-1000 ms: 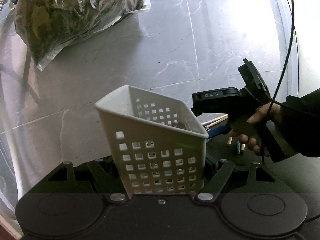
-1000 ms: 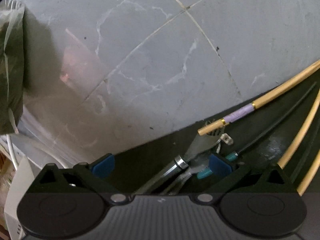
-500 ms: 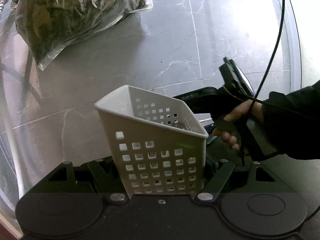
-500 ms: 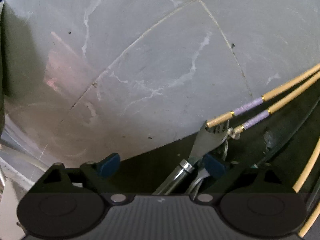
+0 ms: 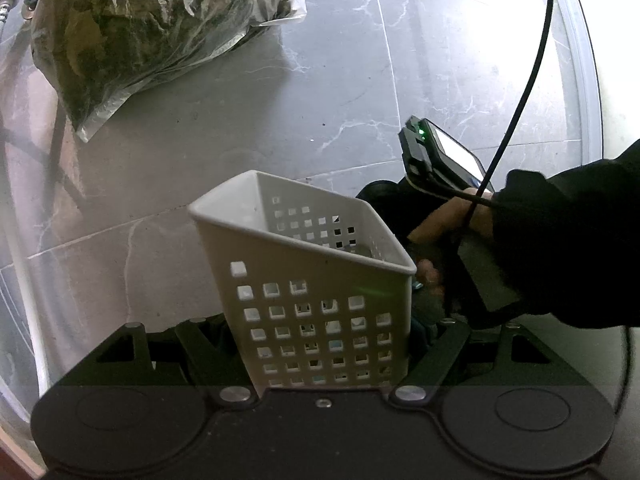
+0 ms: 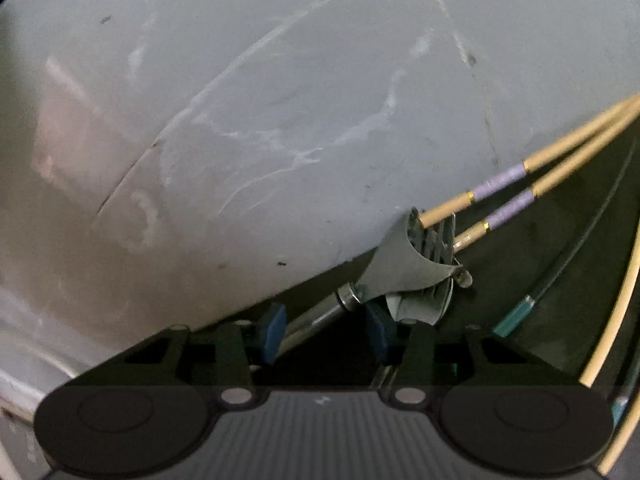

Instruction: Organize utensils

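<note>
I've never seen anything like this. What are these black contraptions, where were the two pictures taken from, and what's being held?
There is no robot: a person holds a hand-operated gripper in each hand, with a camera on each looking along its fingers. One picture comes from the left gripper, clamped on a white perforated utensil basket; beyond it is the person's hand working the other tool. The other comes from the right gripper, its jaws closing around metal cutlery handles on a dark mat, beside chopsticks.

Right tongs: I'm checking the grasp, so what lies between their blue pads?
In the right wrist view, the right tongs are closing with a metal utensil handle running between the pads; pad contact isn't clear.
</note>
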The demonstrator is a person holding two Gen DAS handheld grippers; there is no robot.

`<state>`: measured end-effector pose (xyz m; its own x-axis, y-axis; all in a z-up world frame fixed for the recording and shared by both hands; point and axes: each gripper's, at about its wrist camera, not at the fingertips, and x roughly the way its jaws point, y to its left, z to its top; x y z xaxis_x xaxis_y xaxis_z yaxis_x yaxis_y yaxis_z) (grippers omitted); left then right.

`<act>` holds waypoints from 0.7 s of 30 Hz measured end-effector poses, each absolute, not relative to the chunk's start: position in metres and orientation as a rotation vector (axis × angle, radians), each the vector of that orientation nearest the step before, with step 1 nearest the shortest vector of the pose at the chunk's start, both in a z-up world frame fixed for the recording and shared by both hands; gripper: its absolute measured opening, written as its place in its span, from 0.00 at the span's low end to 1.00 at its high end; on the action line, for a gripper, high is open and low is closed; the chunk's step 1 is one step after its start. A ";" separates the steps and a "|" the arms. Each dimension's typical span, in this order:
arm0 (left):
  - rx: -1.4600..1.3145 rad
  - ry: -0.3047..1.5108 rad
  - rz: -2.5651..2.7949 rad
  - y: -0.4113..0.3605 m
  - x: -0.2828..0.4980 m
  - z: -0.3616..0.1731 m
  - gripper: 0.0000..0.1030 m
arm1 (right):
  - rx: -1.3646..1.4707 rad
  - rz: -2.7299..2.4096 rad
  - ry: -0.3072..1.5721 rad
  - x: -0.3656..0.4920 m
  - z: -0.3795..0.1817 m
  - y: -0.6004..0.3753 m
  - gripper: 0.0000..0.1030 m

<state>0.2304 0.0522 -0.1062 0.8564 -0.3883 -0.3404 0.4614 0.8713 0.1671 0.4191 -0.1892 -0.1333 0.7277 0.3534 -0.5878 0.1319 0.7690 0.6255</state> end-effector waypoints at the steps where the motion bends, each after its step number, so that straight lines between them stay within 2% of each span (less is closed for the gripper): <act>1: 0.249 0.303 -0.452 0.052 0.230 -0.106 0.77 | 0.744 0.132 0.751 0.419 -0.136 -0.193 0.46; 3: 0.248 0.302 -0.451 0.052 0.230 -0.107 0.77 | 0.862 0.115 0.730 0.418 -0.143 -0.202 0.46; 8: 0.248 0.302 -0.449 0.052 0.230 -0.107 0.77 | 1.043 0.087 0.708 0.420 -0.149 -0.214 0.59; 15: 0.246 0.304 -0.442 0.052 0.231 -0.107 0.77 | 1.056 0.000 0.760 0.436 -0.135 -0.207 0.55; 18: 0.246 0.305 -0.439 0.050 0.231 -0.106 0.77 | 1.057 -0.052 0.769 0.443 -0.129 -0.202 0.42; 19: 0.245 0.305 -0.437 0.050 0.232 -0.106 0.77 | 1.061 -0.073 0.770 0.445 -0.129 -0.200 0.30; 21: 0.245 0.304 -0.434 0.049 0.231 -0.106 0.77 | 1.090 -0.093 0.760 0.446 -0.131 -0.204 0.29</act>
<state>0.2308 0.0494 -0.1064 0.8633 -0.3737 -0.3391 0.4462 0.8792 0.1672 0.4456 -0.2042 -0.1308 0.7480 0.2888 -0.5976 0.4240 0.4848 0.7649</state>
